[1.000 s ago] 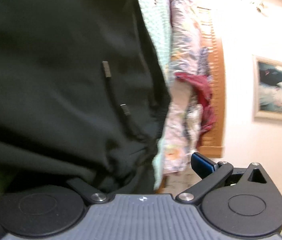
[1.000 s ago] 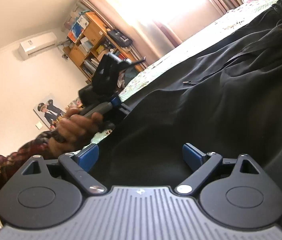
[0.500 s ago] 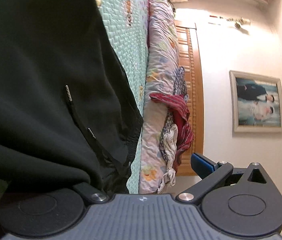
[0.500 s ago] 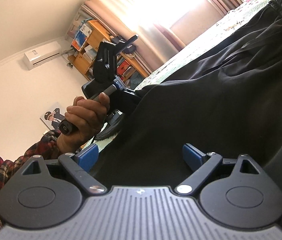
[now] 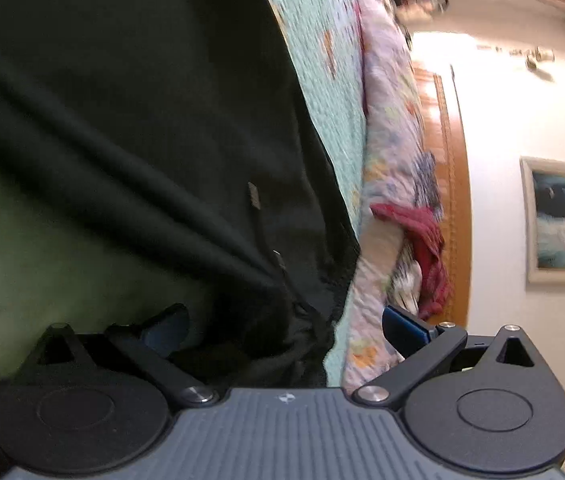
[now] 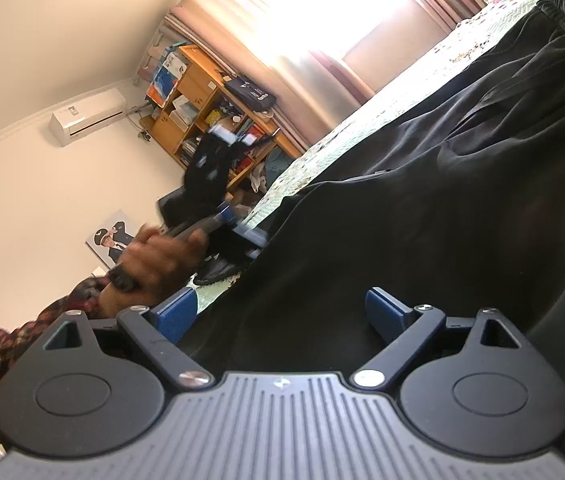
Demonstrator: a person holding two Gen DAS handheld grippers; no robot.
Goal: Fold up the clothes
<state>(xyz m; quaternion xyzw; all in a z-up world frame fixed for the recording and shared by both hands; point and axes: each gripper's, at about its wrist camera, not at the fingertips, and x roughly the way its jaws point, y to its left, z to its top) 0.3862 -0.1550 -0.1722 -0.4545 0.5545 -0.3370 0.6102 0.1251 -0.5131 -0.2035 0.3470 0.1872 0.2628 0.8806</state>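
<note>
On the green quilt: black trousers spread out. Versus a second ago, left gripper has pulled back, its left pad now uncovered; jaws wide, bunched waistband fabric between them, grip unclear. Right gripper unmoved, jaws wide over the cloth. Red garment on floral bedding alongside.

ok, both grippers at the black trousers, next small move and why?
Probably close the left gripper on the bunched edge of the black trousers lying between its wide-open fingers. The right gripper is open too, fabric between its fingers, so nothing looks gripped for a fold yet.
</note>
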